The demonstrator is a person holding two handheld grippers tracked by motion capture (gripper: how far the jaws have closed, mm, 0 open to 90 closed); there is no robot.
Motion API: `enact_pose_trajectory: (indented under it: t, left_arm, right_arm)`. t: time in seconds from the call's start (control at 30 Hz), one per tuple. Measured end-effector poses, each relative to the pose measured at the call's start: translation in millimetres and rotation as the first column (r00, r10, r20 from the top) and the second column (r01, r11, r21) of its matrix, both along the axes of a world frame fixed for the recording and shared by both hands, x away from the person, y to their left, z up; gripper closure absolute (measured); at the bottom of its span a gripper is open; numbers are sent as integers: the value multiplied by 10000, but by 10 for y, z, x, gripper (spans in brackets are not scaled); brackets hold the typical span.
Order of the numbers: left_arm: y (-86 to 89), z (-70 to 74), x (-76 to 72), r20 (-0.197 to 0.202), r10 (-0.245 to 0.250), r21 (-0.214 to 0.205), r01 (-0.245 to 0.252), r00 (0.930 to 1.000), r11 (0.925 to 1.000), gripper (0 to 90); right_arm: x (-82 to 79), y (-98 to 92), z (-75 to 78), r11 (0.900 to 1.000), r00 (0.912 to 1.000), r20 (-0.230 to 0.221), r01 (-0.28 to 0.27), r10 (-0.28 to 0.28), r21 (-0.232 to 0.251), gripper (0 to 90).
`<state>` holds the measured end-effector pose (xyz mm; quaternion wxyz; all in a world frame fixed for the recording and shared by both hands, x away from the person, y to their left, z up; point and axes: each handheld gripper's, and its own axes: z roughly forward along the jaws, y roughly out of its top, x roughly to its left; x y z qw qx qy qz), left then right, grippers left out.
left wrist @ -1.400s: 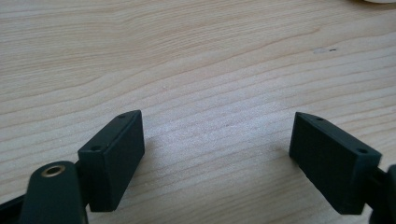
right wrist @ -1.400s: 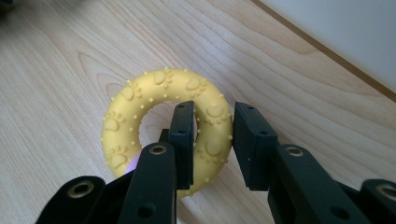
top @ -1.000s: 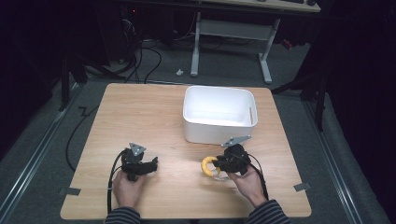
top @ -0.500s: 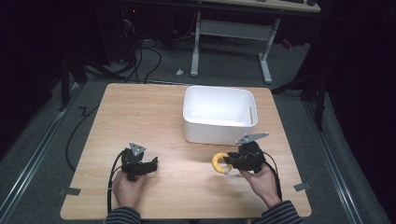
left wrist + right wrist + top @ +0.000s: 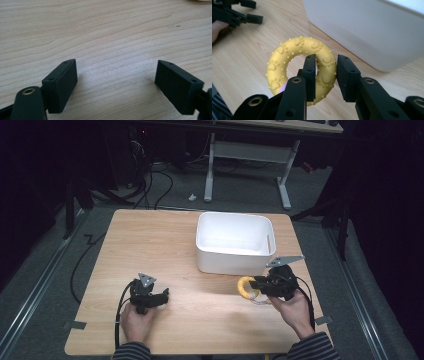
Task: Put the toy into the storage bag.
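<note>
1 yellow ring (image 5: 299,67) w/ paw prints in right tongs (image 5: 325,75), unlabelled.

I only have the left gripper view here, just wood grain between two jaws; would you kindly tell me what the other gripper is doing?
Observer: The right gripper is shut on a yellow ring toy, one jaw through its hole.
Operator: Thank you; is any container nearby?
Observer: Yes, a white bin stands on the table, just beyond the ring.
Operator: Is the ring over the bin?
Observer: No, it is in front of the bin's near wall, outside it.
</note>
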<state>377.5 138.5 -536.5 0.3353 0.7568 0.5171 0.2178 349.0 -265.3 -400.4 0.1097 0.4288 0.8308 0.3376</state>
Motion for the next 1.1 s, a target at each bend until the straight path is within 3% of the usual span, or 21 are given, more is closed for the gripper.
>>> enact_pose_trajectory:
  t: [0.77,1.1]
  left_arm:
    - [0,0,0,1,-4,4,4,10000,10000,184]
    - [0,0,0,-3,-6,6,6,10000,10000,184]
  right_arm:
    - [189,-121,507,9995,9986,475,219,-229,207,702]
    - [334,-85,699,9994,9978,580,324,-319,-90,702]
